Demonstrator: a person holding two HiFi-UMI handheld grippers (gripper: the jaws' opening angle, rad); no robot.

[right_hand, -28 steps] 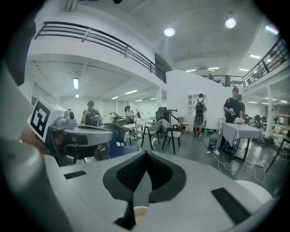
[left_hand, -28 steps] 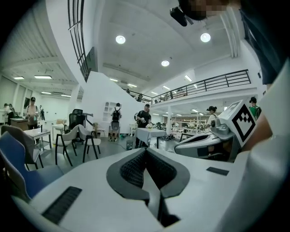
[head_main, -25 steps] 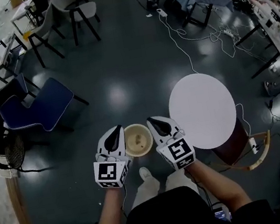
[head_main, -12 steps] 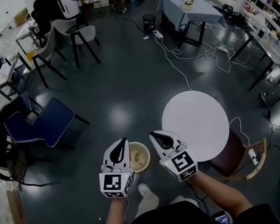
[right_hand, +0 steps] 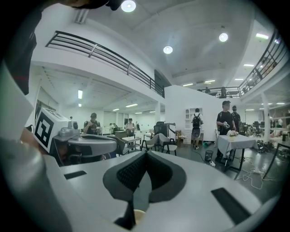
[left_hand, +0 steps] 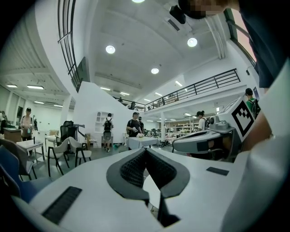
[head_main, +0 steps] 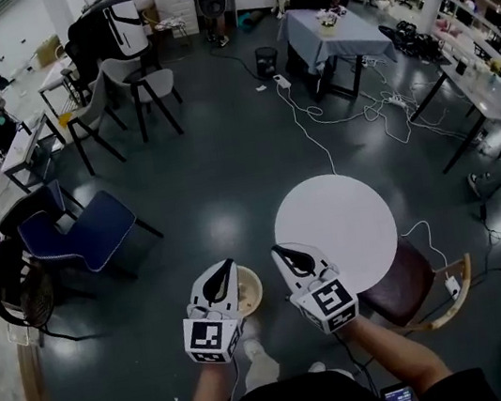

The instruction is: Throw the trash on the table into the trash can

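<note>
both claws are up in front of the person, side by side and pointing about level out into the room. the left claw [head_main: 228, 265] is clenched on nothing: its own camera shows the two dark pads [left_hand: 136, 167] meeting at the tip with only the far room past them. the right claw [head_main: 280, 252] is clamped just as tight and is just as bare, pads [right_hand: 156, 174] pressed together with nothing caught between. the trash can [head_main: 251, 290], a small pale round bin, stands on the floor below the claws, in the gap between them and half tucked under the left one; a sliver of its pale rim seems to peek up under the right claw's pads in that claw's own view. the left claw covers most of the bin's mouth, so i can't say what lies inside. the round white table [head_main: 335, 223] sits just past the right claw and off to its right, low beneath it, with a brown chair [head_main: 400, 286] pushed half under its near edge. no scrap of trash shows on the white top. so to my eye the throwing is done, or nearly so: nothing is in hand and nothing waits on the table. at most what's left is a look round for a stray bit.
</note>
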